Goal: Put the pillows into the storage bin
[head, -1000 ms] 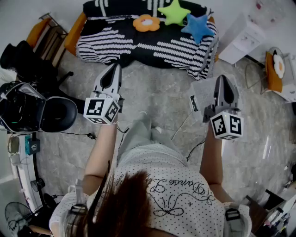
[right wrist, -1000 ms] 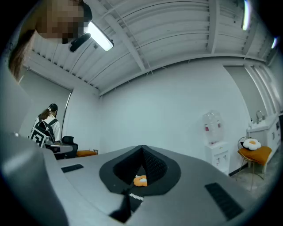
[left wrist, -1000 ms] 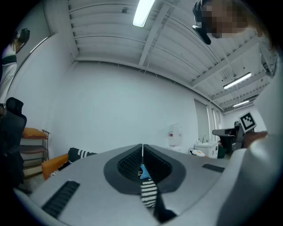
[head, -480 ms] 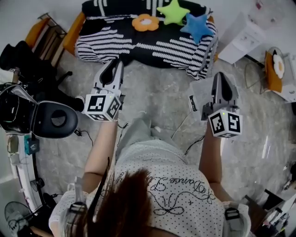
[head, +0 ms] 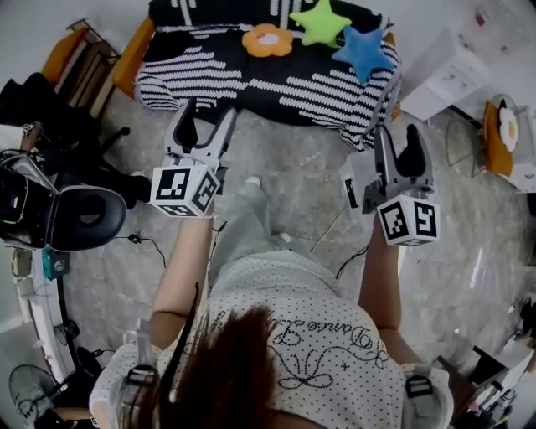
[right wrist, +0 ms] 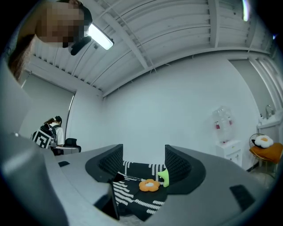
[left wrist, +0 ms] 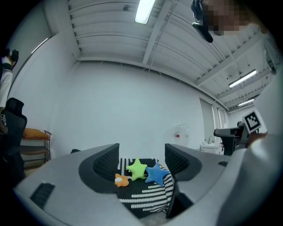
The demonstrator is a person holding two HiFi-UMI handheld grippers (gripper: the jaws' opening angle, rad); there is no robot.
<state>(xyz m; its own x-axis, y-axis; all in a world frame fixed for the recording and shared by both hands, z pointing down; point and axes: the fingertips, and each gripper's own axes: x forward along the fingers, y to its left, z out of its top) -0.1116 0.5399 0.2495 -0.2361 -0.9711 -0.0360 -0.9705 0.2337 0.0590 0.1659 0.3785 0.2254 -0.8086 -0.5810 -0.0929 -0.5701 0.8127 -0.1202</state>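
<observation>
1. Left gripper: the jaws stand apart, having just been opening. Nothing is between them. It is held level, just short of the sofa's front edge and aimed at the sofa.
2. Right gripper: the jaws also stand apart and have also just been opening. They are empty. It is held level off the sofa's right front corner, aimed the same way.
3. Sofa: it has a black-and-white striped cover and serves as the reference point for this report.
4. Pillows: all three lie on the sofa seat towards its back.
   - The orange flower pillow is nearest the sofa's middle.
   - The green star pillow is just beside it, towards the sofa's right end.
   - The blue star pillow is furthest right, touching or nearly touching the green one.
5. Storage bin: not identified with certainty. A pale translucent box on the floor by the sofa's right front corner may be it, but I cannot tell.
6. Progress, as a judgement: no pillow is gripped and none is seen in a bin. The task appears to be at its approach stage, with all three pillows left to pick up and stow.
</observation>
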